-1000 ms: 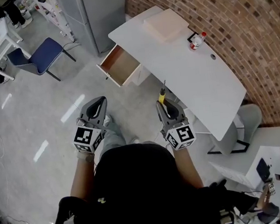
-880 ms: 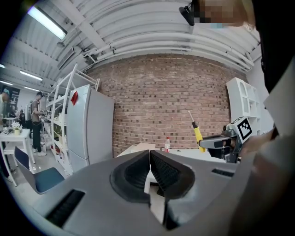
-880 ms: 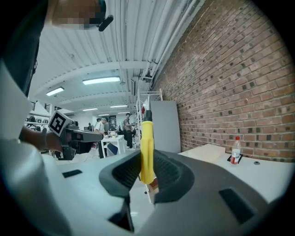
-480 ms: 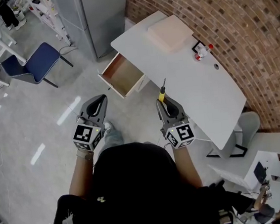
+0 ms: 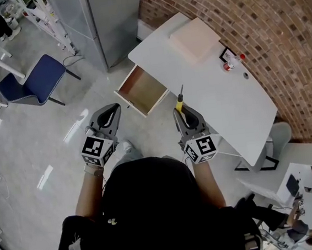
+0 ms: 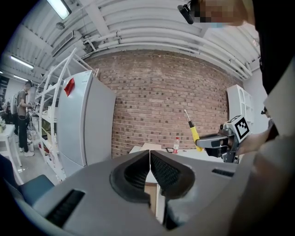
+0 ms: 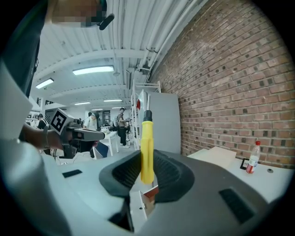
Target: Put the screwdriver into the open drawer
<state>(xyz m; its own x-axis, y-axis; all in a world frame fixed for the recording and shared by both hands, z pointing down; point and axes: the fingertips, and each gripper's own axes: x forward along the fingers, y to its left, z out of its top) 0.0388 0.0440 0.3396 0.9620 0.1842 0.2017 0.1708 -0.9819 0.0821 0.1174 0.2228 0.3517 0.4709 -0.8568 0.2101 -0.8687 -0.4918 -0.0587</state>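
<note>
over the last second the open drawer (image 5: 142, 88) and the white desk (image 5: 219, 93) have slid down the head view toward the two grippers, so the person seems to have stepped closer; the grippers themselves sit in much the same place in the view. the right gripper (image 5: 181, 113) is clamped on the yellow handle of the screwdriver (image 5: 179, 99), the thin shaft pointing ahead out of the jaws, toward the desk edge just to the right of the drawer. in the right gripper view the handle stands upright between the ribbed pads, and a corner of the wooden drawer shows low between the jaws. the left gripper (image 5: 109, 114) has its jaws pressed together with nothing in them, and it hangs to the left of the drawer, apart from it. the drawer looks bare inside. the carry looks well along: what seems left is to swing the right gripper a little leftward over the drawer, lower the tool in and let go.
</note>
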